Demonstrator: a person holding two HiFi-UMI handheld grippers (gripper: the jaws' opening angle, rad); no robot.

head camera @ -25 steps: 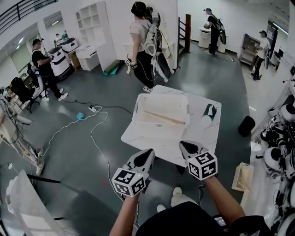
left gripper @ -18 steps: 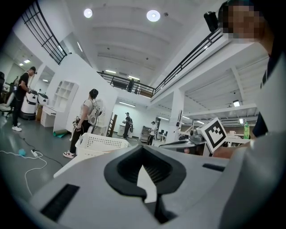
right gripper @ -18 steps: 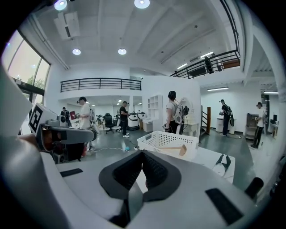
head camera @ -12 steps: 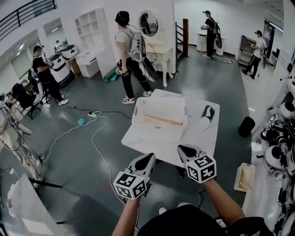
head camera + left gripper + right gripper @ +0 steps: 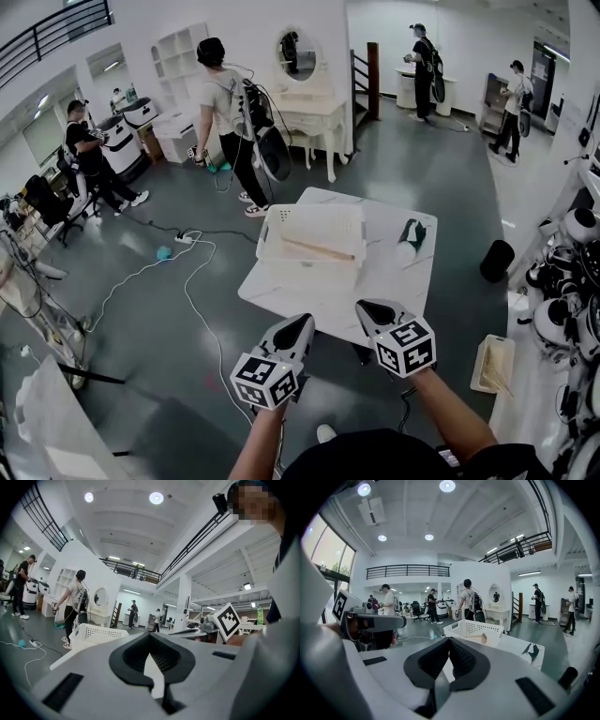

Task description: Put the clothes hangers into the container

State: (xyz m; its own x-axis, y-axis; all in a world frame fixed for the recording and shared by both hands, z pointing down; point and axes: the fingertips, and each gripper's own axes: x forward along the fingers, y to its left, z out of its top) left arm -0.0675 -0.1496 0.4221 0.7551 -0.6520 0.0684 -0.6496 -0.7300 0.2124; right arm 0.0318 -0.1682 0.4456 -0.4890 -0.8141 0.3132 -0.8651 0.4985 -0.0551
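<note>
A white slotted basket (image 5: 314, 234) stands on the far left part of a white table (image 5: 328, 295). A wooden clothes hanger (image 5: 319, 249) lies inside it. The basket (image 5: 473, 629) and hanger (image 5: 480, 639) also show in the right gripper view. A dark green-black item (image 5: 411, 232) lies on the table's right side. My left gripper (image 5: 298, 328) and right gripper (image 5: 370, 309) hover side by side just short of the table's near edge. Both are shut and hold nothing. The left gripper view shows the basket (image 5: 93, 634) beyond the closed left gripper (image 5: 150, 637). The right gripper (image 5: 449, 641) is also closed.
White cables (image 5: 187, 272) trail over the grey floor to the left. A black bin (image 5: 497, 260) and a tray of wooden pieces (image 5: 494, 363) sit to the right of the table. A person with a backpack (image 5: 230, 112) walks beyond the table, and others stand farther off.
Both grippers have edged forward toward the table, still shut. The person with the backpack has walked from behind the table toward the left.
</note>
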